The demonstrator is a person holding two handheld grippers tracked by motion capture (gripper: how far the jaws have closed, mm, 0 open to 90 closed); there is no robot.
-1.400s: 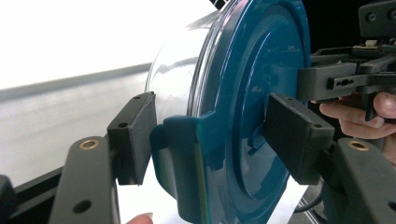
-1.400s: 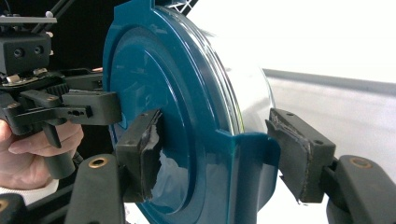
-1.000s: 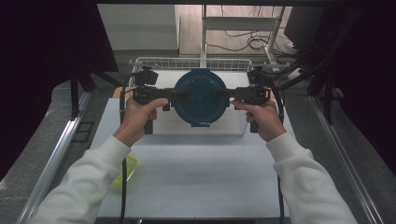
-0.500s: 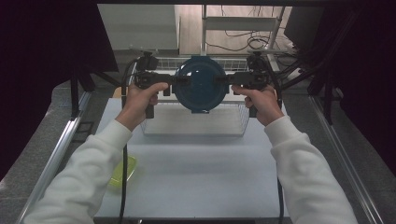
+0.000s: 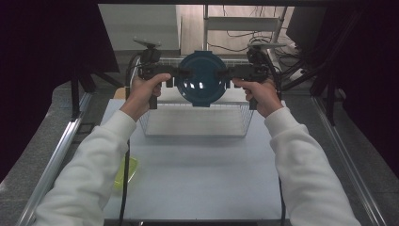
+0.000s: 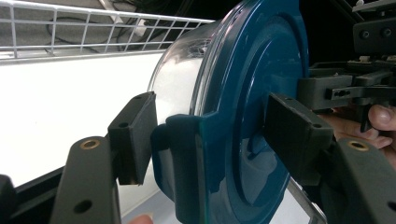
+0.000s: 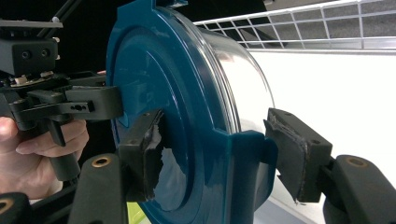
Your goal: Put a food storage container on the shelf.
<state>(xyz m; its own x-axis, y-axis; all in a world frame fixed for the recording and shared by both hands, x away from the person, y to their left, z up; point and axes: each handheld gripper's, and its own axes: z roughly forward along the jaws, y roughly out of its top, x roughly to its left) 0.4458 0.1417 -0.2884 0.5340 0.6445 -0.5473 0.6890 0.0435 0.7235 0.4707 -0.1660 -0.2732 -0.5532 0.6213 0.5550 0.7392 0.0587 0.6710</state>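
Currently the round clear plastic container with a dark teal lid (image 5: pixel 202 77) hangs in the air above the rear part of the white wire basket (image 5: pixel 195 123), lifted between both tools and touching nothing else.

Left hand-held gripper (image 5: pixel 186 73) comes at the container from its left, right hand-held gripper (image 5: pixel 220 73) from its right; the two point at each other along one level line, with the container midway. Neither hand is nearer than the other.

Grip: in the left gripper view the jaws straddle the lid's rim at a moulded latch tab (image 6: pixel 184 163), one pad against the lid face, the other against the tab on the clear-body side. The right gripper view shows the same on the opposite tab (image 7: pixel 250 163). Both are clamped on the container, jaws part closed round the thick rim.

Orientation: container is tipped on edge, its lid facing the person, clear body pointing away toward the basket's far wall. The axis through lid and base runs level, front to back, crossing the line between the tools.

Look: lid glossy, with raised concentric rings and two side tabs; body transparent, smooth, apparently empty. One of the right tool's pads (image 7: pixel 149 158) looks torn.

Judgement: any set-down turns on the container being straight over the basket, so the move is downward, both hands together.

A yellow-green object (image 5: pixel 126 172) lies on the white table (image 5: pixel 202 179), well in front of the basket and to the left.
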